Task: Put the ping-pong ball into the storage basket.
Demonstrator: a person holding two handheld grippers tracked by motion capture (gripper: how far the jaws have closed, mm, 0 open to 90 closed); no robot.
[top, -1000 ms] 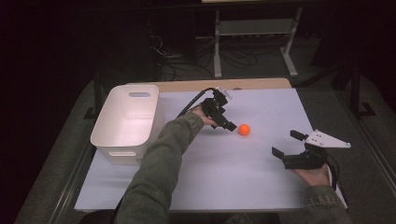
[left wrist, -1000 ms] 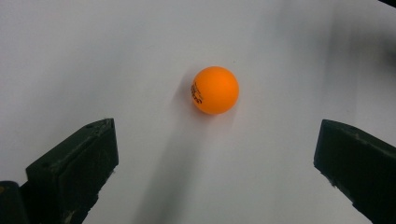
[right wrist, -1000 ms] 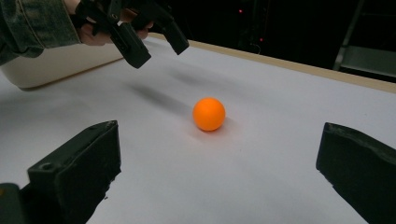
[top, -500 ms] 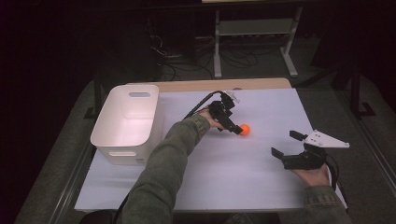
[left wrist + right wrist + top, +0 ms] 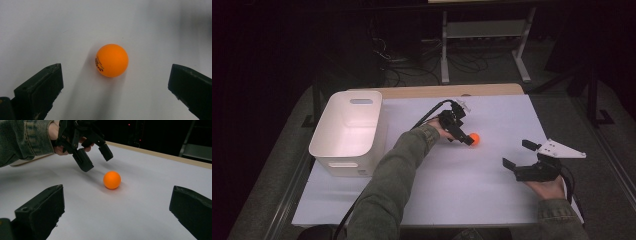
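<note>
An orange ping-pong ball (image 5: 475, 138) rests on the white table top, right of centre. My left gripper (image 5: 465, 136) is open and tilted down just left of the ball, reaching in on a green-sleeved arm. In the left gripper view the ball (image 5: 112, 60) lies on the surface ahead of the gripper (image 5: 115, 86), between the lines of its wide-spread jaws, untouched. My right gripper (image 5: 516, 153) stands open near the table's right edge, empty. In the right gripper view, my right gripper (image 5: 116, 207) faces the ball (image 5: 112, 180), with the left gripper (image 5: 97, 162) hanging just behind it.
A white plastic bin (image 5: 343, 167) with a handle slot sits at the table's left side and looks empty. The white table top (image 5: 452, 195) has a wooden strip along its far edge. Beyond lie a dark floor, cables and a metal stand.
My left gripper has moved right and down, up to the ball, which has stayed in place. The right gripper has barely moved.
</note>
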